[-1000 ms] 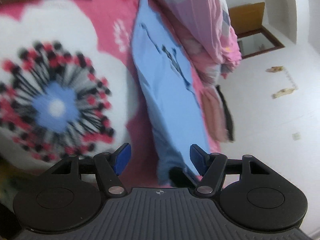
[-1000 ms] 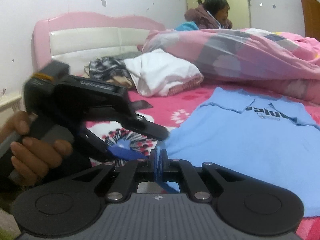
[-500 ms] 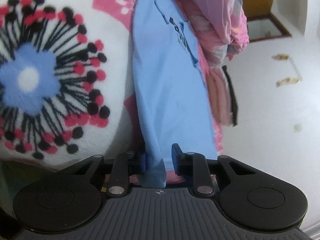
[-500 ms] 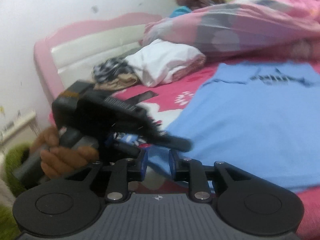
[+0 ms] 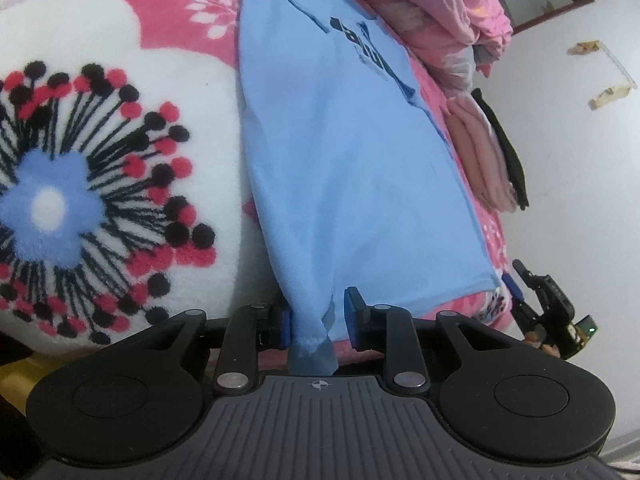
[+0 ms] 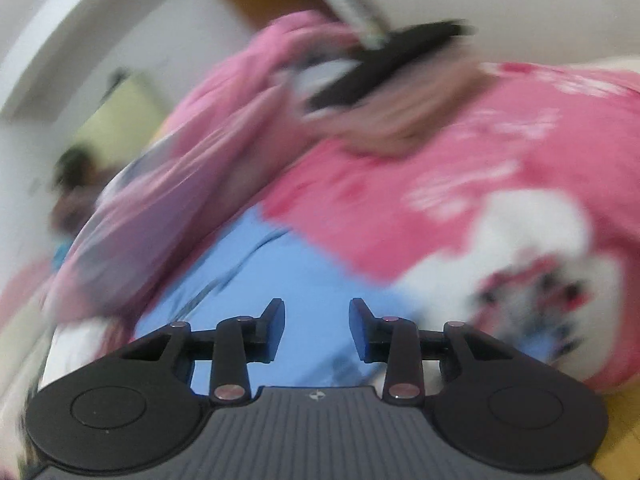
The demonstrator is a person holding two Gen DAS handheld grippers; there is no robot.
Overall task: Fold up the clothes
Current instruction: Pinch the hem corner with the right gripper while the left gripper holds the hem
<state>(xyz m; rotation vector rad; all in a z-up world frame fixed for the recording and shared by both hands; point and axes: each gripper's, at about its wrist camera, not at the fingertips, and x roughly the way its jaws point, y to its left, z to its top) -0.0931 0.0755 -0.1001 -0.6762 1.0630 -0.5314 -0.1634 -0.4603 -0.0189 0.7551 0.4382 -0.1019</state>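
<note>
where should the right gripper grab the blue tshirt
Grip the blue T-shirt at its free hem corner, coming in from the bed's near edge. The hem lies flat along that edge, the left gripper has the other corner between its fingers, and the right gripper is opening, nothing between its jaws.

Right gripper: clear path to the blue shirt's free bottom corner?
Probably yes. The right gripper is empty, its jaws opening, over the blue shirt. The left gripper has the other corner. Nothing blocks it, though that view is blurred.
</note>
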